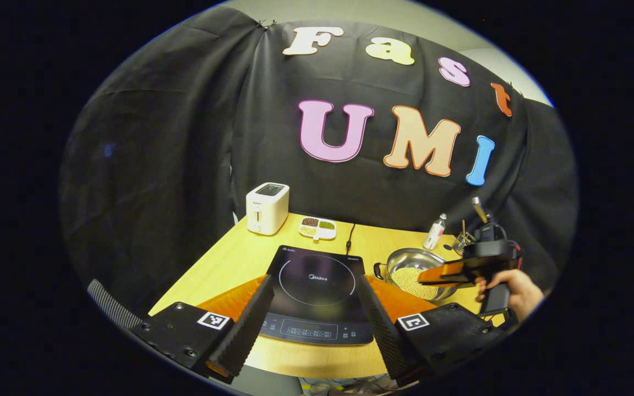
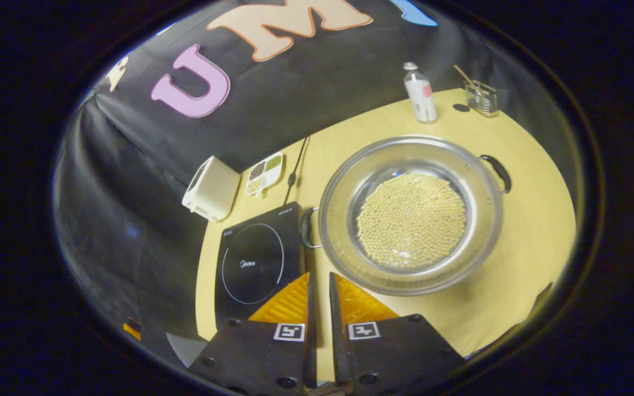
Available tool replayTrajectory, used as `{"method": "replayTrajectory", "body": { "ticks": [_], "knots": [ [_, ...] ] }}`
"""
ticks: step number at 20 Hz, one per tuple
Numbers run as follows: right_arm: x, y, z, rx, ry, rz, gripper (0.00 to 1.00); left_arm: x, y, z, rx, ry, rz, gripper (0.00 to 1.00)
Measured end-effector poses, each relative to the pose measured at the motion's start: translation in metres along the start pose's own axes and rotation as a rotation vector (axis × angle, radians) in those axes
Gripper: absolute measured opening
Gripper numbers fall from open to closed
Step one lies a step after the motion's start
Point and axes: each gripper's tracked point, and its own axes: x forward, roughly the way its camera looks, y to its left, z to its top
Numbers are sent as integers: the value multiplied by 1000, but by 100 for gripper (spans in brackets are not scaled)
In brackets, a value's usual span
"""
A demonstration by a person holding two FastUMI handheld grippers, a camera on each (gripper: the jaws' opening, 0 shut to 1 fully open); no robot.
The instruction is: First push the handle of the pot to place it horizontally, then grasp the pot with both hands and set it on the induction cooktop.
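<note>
Pot sits just ahead of right hand-held gripper, untouched.

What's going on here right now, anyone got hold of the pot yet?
Not yet. The pot, holding pale beans, sits on the table beside the induction cooktop, untouched. The right gripper hovers above it, fingers nearly together and empty. The left gripper is open over the cooktop's near edge.
</note>
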Motion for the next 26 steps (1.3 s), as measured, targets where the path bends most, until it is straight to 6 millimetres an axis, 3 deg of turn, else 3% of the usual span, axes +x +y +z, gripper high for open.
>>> {"method": "replayTrajectory", "body": {
  "ticks": [2, 3, 5, 8, 9, 11, 12, 13, 15, 16, 17, 18, 19, 20, 22, 23, 26],
  "knots": [
    [-15, -20, 13, -12, -14, -8, 15, 10, -10, -1, 4, 14, -20, 95],
    [-27, -33, 23, -28, -19, -19, 36, 16, -15, -3, 14, 17, -28, 95],
    [-41, -59, 34, -52, -15, -59, 61, 30, -27, -4, 36, 36, -46, 95],
    [-47, -94, 54, -65, 7, -79, 99, 60, -55, -5, 27, 70, -99, 95],
    [-46, -107, 61, -63, 23, -87, 94, 73, -65, -6, 17, 87, -118, 95],
    [-41, -133, 77, -57, 50, -98, 94, 101, -85, -16, 12, 148, -152, 95],
    [-35, -144, 82, -54, 65, -101, 100, 115, -94, -24, 9, 187, -173, 95],
    [-27, -153, 88, -53, 83, -103, 93, 130, -104, -31, 4, 233, -200, 96],
    [-12, -170, 91, -39, 129, -104, 93, 153, -122, -45, -1, 319, -238, 96],
    [-6, -178, 94, -25, 151, -99, 100, 164, -129, -50, -3, 352, -252, 95],
    [-2, -185, 100, -11, 171, -92, 93, 174, -135, -56, -9, 385, -265, 95],
    [3, -193, 106, 3, 187, -86, 100, 186, -141, -63, -14, 416, -275, 95],
    [6, -202, 110, 18, 205, -79, 93, 196, -143, -71, -16, 457, -275, 95],
    [12, -209, 108, 35, 226, -70, 100, 207, -145, -80, -16, 497, -273, 95],
    [23, -220, 107, 70, 278, -43, 100, 225, -152, -99, -18, 572, -276, 95],
    [30, -221, 103, 86, 310, -31, 93, 233, -154, -109, -22, 608, -270, 95],
    [50, -224, 95, 101, 390, 17, 100, 254, -158, -126, -50, 692, -227, 96]
  ]
}}
